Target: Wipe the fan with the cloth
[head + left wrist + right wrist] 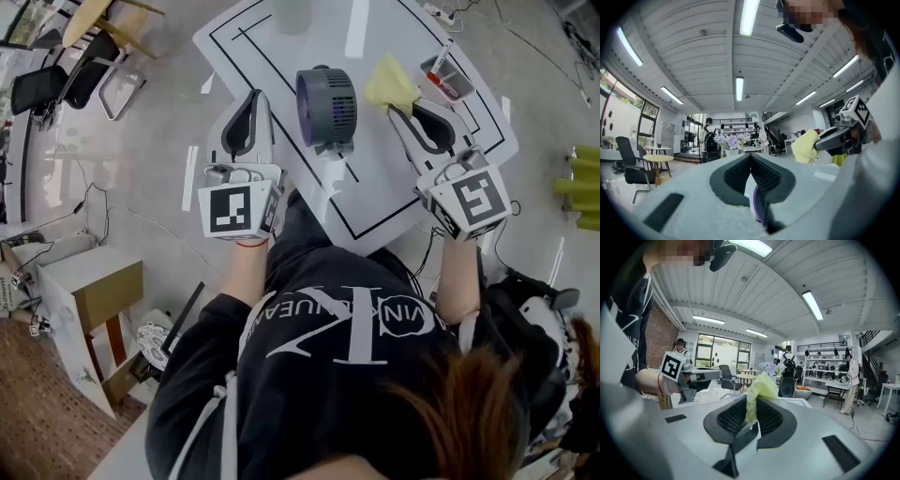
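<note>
Fan (326, 105) stands upright mid-counter (375, 192), btwn both tools. R hand-held gripper (401, 111) pinches the yellow cloth (390, 84) just beside fan's right side, prob. poised to wipe. L hand-held gripper (253, 94) is pressed together w/ nothing in it, near fan's left, likely to steady it

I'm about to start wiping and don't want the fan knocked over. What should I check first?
1. Grip: right gripper shut on cloth: ok.
2. Stand: fan upright on table: ok.
3. Contact: cloth on fan: not ok, a gap shows.
4. Support: left gripper steadying fan: not ok, it is shut, empty and beside the fan.
5. Power: fan off: cannot tell.
</note>
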A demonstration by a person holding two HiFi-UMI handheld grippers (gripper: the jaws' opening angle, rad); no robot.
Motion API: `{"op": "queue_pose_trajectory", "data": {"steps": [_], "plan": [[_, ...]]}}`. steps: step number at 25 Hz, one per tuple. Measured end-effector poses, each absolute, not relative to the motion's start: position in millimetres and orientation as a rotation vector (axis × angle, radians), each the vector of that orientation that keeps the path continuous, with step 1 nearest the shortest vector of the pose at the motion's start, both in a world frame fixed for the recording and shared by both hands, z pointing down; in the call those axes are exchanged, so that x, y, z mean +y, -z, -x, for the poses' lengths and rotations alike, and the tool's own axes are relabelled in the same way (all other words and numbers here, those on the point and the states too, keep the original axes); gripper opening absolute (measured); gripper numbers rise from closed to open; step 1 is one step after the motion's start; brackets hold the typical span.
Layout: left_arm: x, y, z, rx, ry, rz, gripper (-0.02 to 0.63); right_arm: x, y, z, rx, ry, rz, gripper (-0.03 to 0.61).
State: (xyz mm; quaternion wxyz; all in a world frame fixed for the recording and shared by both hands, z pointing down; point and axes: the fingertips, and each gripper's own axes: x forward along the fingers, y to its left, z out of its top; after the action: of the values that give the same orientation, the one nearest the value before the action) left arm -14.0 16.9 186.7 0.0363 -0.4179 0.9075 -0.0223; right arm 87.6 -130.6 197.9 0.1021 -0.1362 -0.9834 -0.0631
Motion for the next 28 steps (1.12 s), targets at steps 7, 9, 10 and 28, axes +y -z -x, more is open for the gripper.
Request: {"op": "queue_pose_trajectory", "data": {"steps": [7, 9, 10, 28], "plan": [[27, -181, 9, 2.791, 0.068, 1.261, 0.011, -130, -195, -93, -2.924, 0.166, 0.383, 0.057], [28, -179, 10, 2.789, 0.066, 1.256, 0.011, -131, -194, -93, -2.926, 0.163, 0.381, 0.057], [29, -178, 10, 2.789, 0.067, 1.253, 0.011, -131, -194, -92, -2.928, 0.160, 0.381, 0.057], [34, -176, 7, 2.796, 0.077, 1.242, 0.011, -128, -192, -96, -2.947, 0.138, 0.410, 0.057]]}}
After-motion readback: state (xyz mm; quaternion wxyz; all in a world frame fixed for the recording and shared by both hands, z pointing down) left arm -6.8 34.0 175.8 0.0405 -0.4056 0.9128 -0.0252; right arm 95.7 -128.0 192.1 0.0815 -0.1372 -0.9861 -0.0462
